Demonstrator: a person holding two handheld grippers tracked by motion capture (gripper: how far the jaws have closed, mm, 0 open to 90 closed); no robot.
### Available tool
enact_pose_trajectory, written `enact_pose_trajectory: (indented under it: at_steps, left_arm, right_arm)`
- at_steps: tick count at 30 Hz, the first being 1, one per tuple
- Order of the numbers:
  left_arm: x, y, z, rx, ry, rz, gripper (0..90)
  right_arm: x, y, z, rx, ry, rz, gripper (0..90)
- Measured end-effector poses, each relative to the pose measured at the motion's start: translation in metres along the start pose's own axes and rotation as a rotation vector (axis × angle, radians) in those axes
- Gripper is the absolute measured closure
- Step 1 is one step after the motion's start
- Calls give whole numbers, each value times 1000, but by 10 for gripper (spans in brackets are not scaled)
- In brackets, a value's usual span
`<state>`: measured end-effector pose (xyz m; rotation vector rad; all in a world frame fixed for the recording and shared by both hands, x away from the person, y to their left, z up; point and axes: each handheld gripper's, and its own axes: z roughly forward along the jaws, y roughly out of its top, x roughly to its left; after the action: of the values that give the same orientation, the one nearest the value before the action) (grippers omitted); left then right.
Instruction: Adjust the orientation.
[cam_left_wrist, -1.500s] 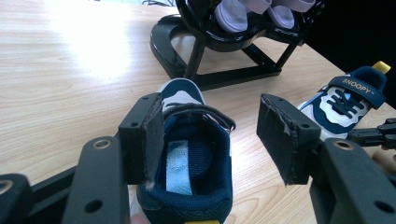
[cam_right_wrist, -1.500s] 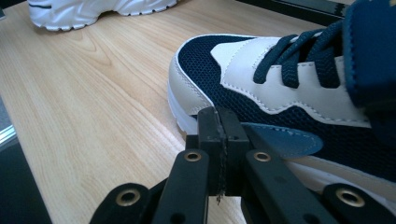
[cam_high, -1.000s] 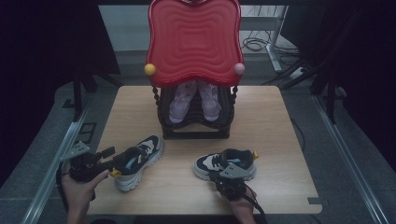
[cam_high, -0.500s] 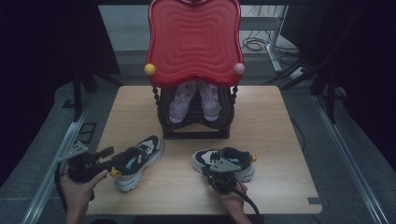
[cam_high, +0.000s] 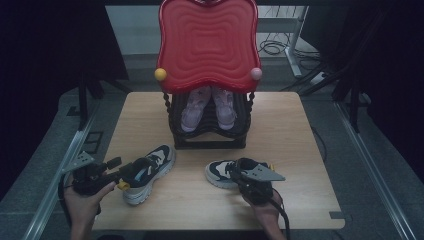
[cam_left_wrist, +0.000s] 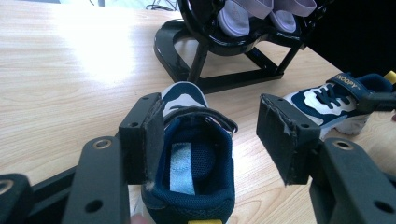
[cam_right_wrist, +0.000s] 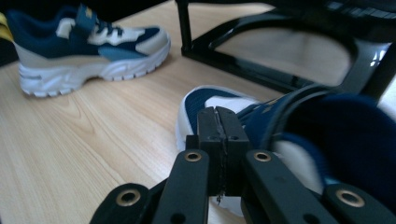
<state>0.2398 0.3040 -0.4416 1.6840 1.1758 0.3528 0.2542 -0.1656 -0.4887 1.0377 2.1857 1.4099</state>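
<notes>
Jaws over wooden table (cam_high: 300, 150); dark room, grey floor (cam_high: 380, 165).

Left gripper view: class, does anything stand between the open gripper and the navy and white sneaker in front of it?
Nothing visible does. The left gripper is open around the heel of the navy and white sneaker, one pad beside its collar, the other pad apart from it. The black shoe rack stands farther back.
</notes>
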Motion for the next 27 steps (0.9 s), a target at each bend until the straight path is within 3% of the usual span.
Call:
enact_pose_trajectory:
  at_steps: [7,11,21,24,27]
  left_arm:
    - [0,0,1,4,-2,1,418]
    - [0,0,1,6,-2,2,418]
    - [-2,0,3,13,-1,5,418]
    - [-3,0,3,13,-2,7,418]
    - [-3,0,4,14,0,6,418]
  right_arm:
    - [-10,11,-18,-52,18,18,899]
    - [-19,17,-25,-72,-5,18,899]
    - [-71,25,-46,-119,-128,70,899]
    - [-89,25,-49,-121,-141,90,899]
    - [-104,24,-47,-90,-127,97,899]
